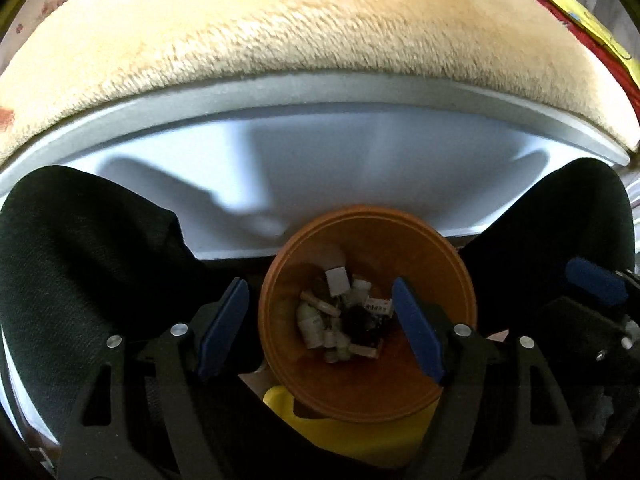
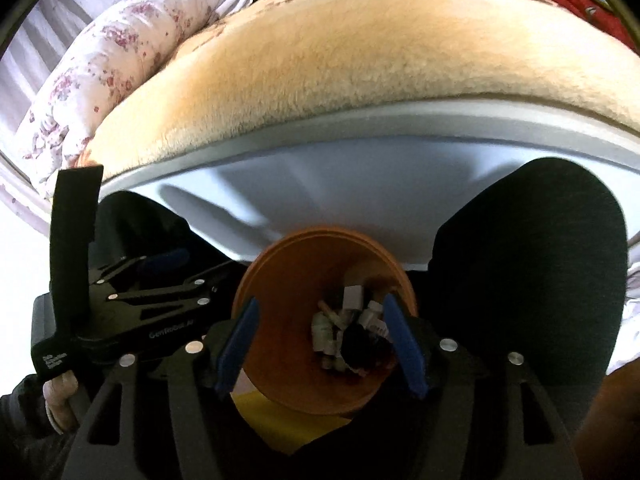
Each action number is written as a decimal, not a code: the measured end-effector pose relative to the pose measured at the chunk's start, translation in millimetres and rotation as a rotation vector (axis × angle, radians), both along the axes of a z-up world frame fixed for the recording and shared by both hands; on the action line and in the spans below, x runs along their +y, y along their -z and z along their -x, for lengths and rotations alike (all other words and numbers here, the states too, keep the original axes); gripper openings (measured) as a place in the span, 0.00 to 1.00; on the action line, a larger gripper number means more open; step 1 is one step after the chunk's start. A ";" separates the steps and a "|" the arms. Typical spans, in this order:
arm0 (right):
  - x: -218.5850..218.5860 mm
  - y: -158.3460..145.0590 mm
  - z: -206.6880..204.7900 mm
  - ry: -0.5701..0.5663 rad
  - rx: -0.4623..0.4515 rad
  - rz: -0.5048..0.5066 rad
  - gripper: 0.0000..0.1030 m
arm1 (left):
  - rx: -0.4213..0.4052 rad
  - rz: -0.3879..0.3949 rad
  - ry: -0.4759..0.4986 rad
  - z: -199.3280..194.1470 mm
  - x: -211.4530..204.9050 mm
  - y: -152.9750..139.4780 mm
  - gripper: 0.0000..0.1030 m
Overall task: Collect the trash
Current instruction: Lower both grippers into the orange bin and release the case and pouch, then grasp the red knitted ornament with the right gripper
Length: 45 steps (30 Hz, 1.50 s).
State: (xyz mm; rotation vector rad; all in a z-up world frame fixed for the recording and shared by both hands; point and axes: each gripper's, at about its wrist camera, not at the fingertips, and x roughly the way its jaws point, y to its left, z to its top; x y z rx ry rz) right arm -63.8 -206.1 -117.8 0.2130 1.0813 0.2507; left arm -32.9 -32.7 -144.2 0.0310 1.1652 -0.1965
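An orange round bin [image 1: 436,248] stands below both grippers, in front of the bed. At its bottom lies trash [image 1: 340,320]: small white bottles, paper scraps and a dark lump. My left gripper [image 1: 320,324] hangs over the bin, open, with nothing between its blue pads; its left finger sits outside the rim. In the right wrist view the same bin [image 2: 288,280] and trash [image 2: 348,332] show below my right gripper [image 2: 320,346], which is also open and holds nothing. The left gripper's body [image 2: 160,292] is at the left there, held by a hand [image 2: 60,400].
A bed with a beige plush blanket [image 1: 300,28] and a pale grey frame [image 1: 320,168] rises behind the bin. Dark cloth [image 1: 80,248] bulges on both sides of the bin. Something yellow [image 1: 360,436] lies under its near edge. A floral quilt [image 2: 100,68] is at the far left.
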 end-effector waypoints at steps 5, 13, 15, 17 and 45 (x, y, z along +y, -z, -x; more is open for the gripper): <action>-15.8 -48.0 -9.7 0.002 -0.124 -0.027 0.62 | -0.079 0.043 -0.007 2.6 7.6 -19.4 0.71; -46.8 -112.5 -117.2 0.058 -0.276 0.067 0.67 | -0.337 -0.002 0.044 1.6 -1.7 -77.0 0.76; -54.7 -116.8 -155.4 0.068 -0.278 0.082 0.71 | -0.381 -0.004 0.049 -1.5 -5.0 -85.2 0.77; -59.1 -116.8 -191.6 0.085 -0.274 0.110 0.74 | -0.394 0.006 0.053 -5.7 -6.5 -88.7 0.78; -85.4 -79.2 -317.4 0.233 -0.149 0.100 0.22 | -0.337 0.121 0.007 -37.2 -0.8 -99.4 0.79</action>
